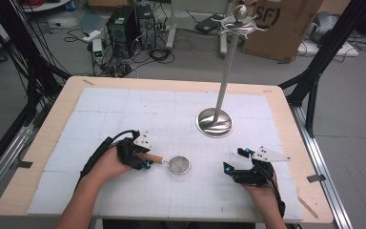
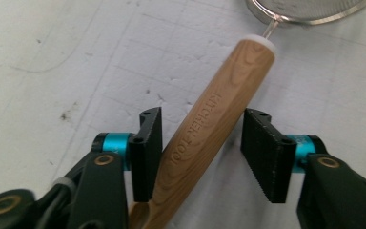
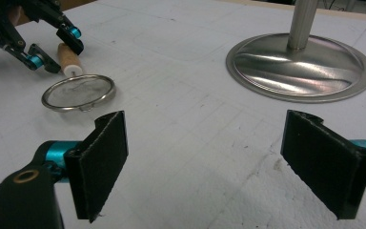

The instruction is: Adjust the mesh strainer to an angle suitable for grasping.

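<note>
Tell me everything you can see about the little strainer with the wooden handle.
The strainer is small: a round steel ring with fine mesh, joined by a thin wire neck to a light wooden handle stamped KITCHEN TOOL, with a white cap at its end. It lies flat on the white table mat. The handle sits between the left gripper jaws; one jaw touches it, the other stands just apart.

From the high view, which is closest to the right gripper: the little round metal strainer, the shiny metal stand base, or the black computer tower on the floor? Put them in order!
Measured from the right gripper:
1. Round metal strainer, to its left on the table.
2. Shiny metal stand base, a little farther, toward the table's far side.
3. Black computer tower, on the floor beyond the table.
</note>
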Available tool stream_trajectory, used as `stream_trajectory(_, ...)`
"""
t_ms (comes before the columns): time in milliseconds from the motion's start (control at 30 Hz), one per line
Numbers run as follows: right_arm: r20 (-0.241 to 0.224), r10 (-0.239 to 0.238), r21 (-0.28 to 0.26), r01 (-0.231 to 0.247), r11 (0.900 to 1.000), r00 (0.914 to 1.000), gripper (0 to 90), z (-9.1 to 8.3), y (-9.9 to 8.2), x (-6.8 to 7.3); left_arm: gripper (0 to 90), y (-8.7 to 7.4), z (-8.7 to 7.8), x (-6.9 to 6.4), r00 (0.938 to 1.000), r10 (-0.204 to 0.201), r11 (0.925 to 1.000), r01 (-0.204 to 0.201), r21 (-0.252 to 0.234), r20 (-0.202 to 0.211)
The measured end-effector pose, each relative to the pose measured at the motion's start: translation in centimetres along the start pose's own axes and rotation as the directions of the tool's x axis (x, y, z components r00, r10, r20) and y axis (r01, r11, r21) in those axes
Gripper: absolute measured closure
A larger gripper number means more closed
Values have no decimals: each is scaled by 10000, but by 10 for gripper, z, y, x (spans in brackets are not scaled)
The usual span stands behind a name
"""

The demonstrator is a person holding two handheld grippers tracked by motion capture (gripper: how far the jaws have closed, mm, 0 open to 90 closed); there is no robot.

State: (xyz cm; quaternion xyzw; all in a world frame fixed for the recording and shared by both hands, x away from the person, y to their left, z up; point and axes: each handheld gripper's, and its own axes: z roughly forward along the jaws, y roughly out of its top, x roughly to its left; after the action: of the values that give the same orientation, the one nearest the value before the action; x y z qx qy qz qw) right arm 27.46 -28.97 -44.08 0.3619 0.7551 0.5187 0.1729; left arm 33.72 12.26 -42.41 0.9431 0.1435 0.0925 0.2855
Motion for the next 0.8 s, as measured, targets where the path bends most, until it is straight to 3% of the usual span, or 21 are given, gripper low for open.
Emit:
stream_trajectory(367,-6,-32,20,32,10000,10000,152,2,0,0,622,-4,-4,-10,9984,351,9992,-342,-208,440)
stream_trajectory(467,-22,-30,69,30,10000,10000,152,2,-1,1,647,-3,-4,-12,9964,447,9988,-432,-218,719)
stream_trajectory(633,-56,24,86,-23,10000,10000,152,3,-1,2,614,-1,-2,-17,9941,296,9994,-273,-230,1045)
stream_trajectory(800,-44,-67,49,67,10000,10000,152,2,-1,2,570,-6,-4,-16,9943,117,9998,-97,-200,1057)
